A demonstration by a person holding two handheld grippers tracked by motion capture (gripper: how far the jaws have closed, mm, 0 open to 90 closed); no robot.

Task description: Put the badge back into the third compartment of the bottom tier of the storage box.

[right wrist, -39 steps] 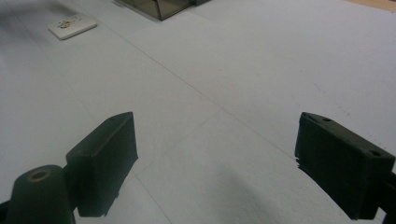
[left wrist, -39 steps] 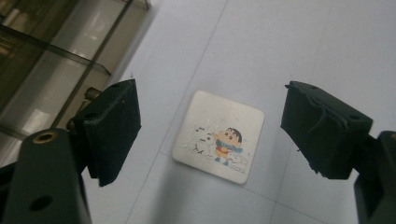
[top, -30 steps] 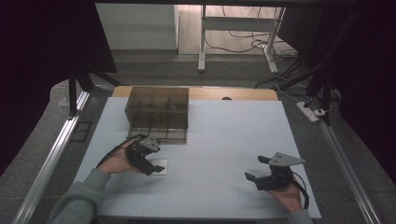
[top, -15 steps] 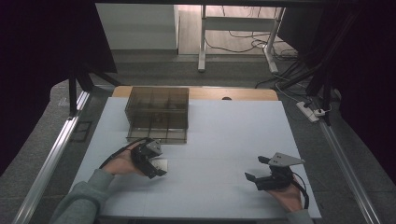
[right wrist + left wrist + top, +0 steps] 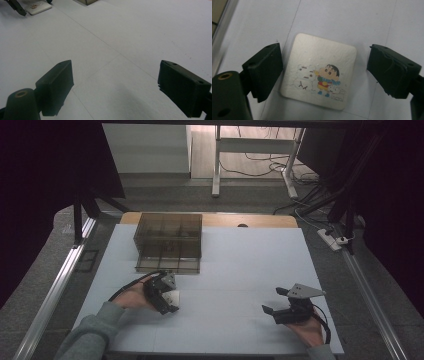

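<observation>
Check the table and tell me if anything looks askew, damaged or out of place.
Nothing is damaged or spilled. The cartoon coaster lies flat but slightly crooked to the table's seams, between the open left tool's jaws, which have just been opening.

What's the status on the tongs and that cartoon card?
Left tongs open, jaws just opening, straddling the square white cartoon-printed card, flat on the white table. Right tongs open, empty. Nothing in the way; smoky clear compartment box stands apart.

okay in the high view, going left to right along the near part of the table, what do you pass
Left gripper with its fingers spread over the small square picture coaster → bare white table top → right gripper, fingers open with nothing between them.
</observation>
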